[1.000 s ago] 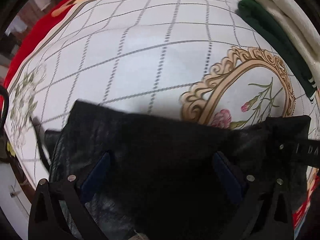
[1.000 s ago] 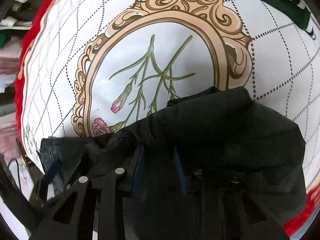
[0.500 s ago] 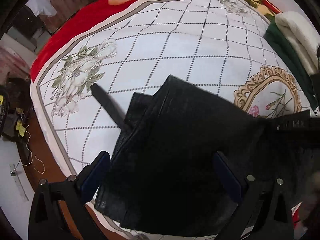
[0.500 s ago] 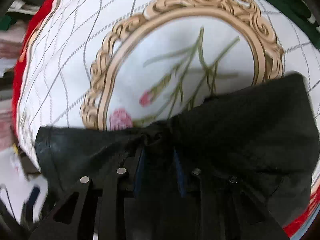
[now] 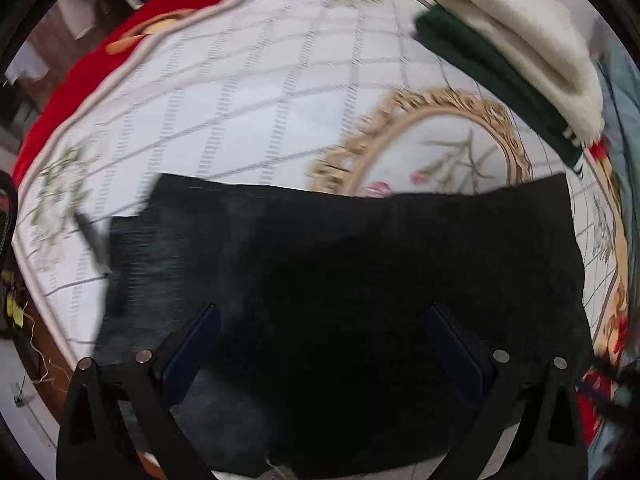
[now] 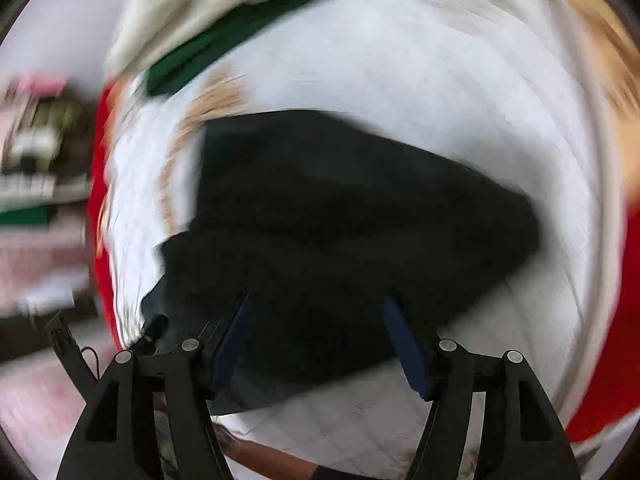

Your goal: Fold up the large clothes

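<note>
A black folded garment [image 5: 340,280] lies flat on the white checked bedspread [image 5: 240,100] near its front edge. My left gripper [image 5: 324,320] is open above the garment, its blue pads [image 5: 200,340] wide apart and holding nothing. In the right wrist view, which is heavily blurred, the same black garment [image 6: 340,220] lies on the spread and my right gripper [image 6: 316,312] is open above its near edge, empty.
A folded cream garment [image 5: 520,32] on a dark green one [image 5: 492,80] sits at the far right of the bed. A gold oval frame print [image 5: 432,136] marks the spread. The red blanket border [image 5: 72,92] runs around the bed's edge.
My right gripper has let go of the black garment, opened and swung away quickly. The garment now lies flat. My left gripper stayed open and shifted slightly.
</note>
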Tool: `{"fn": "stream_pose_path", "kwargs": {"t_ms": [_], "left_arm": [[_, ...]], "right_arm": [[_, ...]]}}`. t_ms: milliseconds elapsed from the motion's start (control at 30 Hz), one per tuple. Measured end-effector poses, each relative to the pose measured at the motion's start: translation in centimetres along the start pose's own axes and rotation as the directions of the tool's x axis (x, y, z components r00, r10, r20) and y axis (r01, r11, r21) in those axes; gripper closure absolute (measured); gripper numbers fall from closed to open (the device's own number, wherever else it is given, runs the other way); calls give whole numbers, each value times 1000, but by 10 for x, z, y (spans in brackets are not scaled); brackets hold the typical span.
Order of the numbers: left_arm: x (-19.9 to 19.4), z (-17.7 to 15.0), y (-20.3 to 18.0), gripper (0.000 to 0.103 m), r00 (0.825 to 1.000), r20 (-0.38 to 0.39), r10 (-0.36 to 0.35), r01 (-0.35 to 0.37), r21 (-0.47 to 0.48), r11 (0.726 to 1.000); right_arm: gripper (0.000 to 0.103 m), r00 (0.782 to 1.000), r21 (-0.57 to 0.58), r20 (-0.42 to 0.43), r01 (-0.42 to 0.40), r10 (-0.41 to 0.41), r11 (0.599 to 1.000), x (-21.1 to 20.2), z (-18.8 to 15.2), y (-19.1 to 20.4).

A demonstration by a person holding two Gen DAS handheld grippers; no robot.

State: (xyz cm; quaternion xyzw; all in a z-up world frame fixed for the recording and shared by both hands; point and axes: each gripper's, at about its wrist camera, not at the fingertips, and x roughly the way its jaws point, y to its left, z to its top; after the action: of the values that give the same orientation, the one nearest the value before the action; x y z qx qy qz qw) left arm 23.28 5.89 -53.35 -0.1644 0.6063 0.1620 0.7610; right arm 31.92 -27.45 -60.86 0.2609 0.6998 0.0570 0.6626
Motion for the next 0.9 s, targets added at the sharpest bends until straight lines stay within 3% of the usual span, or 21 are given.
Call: {"fn": "stream_pose_path", "kwargs": {"t_ms": [100,200,367,433,467,533,567,600,633,667,733,900], "left_arm": [[25,1,-12,0,999,-31,12,-12,23,1000],[40,4,-13,0,998,-57,-1,3,26,1000],[44,8,-15,0,998,-63,-10,14,62,998],[46,11,-18,0,998,-68,-4,9,75,997],[47,14,-21,0,998,-67,0,6,80,997],[50,20,-25,0,998,-68,8,-2,91,996],[52,23,-26,0,998,-66,12,-5,95,996],[53,27,-30,0,998,-61,14,-8,94,996],[54,30,-32,0,999,-52,16,-11,94,996],[55,33,-34,0,999,-48,18,-13,94,996],[59,40,-39,0,998,-52,19,-14,95,995],[63,53,-68,0,999,-54,-9,16,133,991]], "right_arm": [[34,998,151,17,-64,62,986,12,-12,-75],[32,970,270,66,-245,236,931,39,-26,-118],[31,861,224,211,-503,462,835,65,1,-111],[14,829,213,230,-554,510,805,78,13,-102],[11,815,199,246,-572,524,796,77,17,-99],[12,819,169,242,-563,520,809,68,23,-98],[15,811,157,240,-575,534,803,68,25,-93],[30,803,166,242,-587,544,793,66,28,-94],[58,797,176,243,-597,553,783,67,29,-94],[70,797,194,244,-599,553,777,69,31,-96],[79,776,200,259,-626,575,754,64,36,-100],[83,725,110,301,-672,619,733,16,38,-79]]}}
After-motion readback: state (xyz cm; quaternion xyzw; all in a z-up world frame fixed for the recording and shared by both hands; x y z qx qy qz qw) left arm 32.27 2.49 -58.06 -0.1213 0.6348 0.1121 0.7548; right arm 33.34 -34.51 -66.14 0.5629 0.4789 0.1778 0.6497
